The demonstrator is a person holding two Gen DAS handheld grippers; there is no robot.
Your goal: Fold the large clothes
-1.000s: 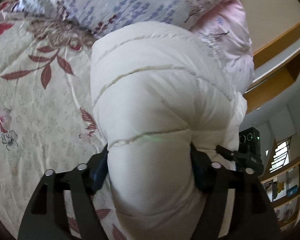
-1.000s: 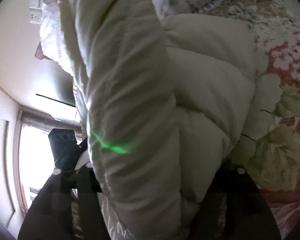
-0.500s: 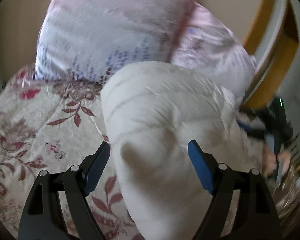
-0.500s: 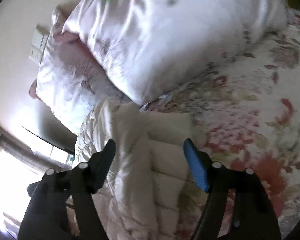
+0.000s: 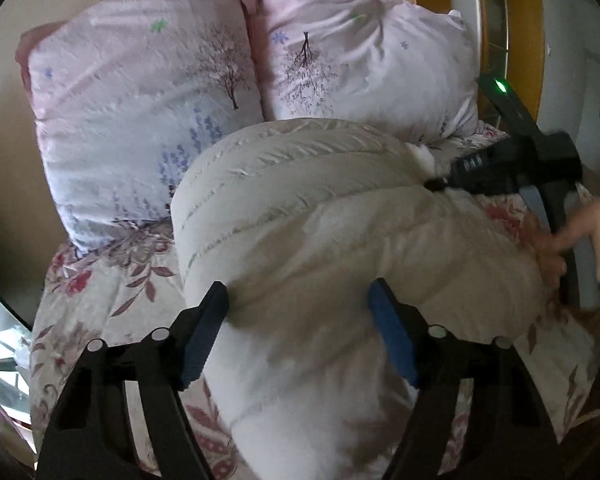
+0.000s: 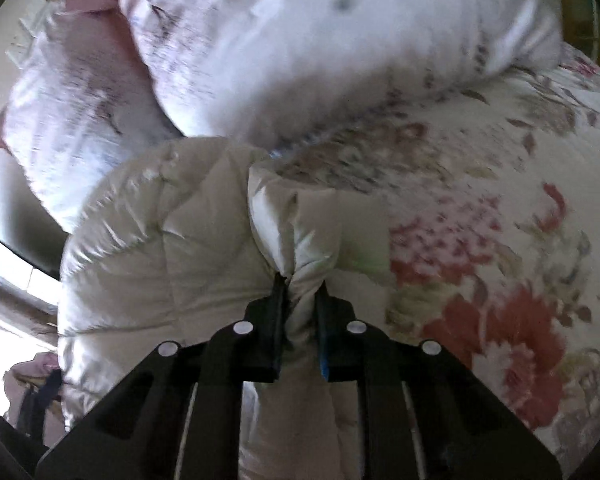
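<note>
- White puffer jacket [image 5: 320, 216]: a bulky, quilted bundle lying on the floral bedspread [image 5: 112, 292], its far edge against the two pink pillows [image 5: 140, 92] at the head of the bed.
- Left claw [image 5: 298, 336]: jaws wide, one blue pad on either side of a thick roll of the jacket. They have just been closing a little; whether the pads now press the padding or only flank it cannot be told.
- Right claw [image 6: 302, 296]: jaws have just been closing and are now drawn nearly together, pinching a gathered ridge of the jacket's edge; the fabric puckers at the pads.
- Right hand [image 5: 572, 236]: seen from the left wrist view at the far side of the bundle, gripping the handle of its tool.
- Step in hand, as judged: taking hold of both sides of the bundle in order to carry one portion over the other.
- Advice: grip through all layers, not the slippery shell alone; lift both sides level; lay the fold down slowly, pressing air out so that the padding does not spring open.
</note>
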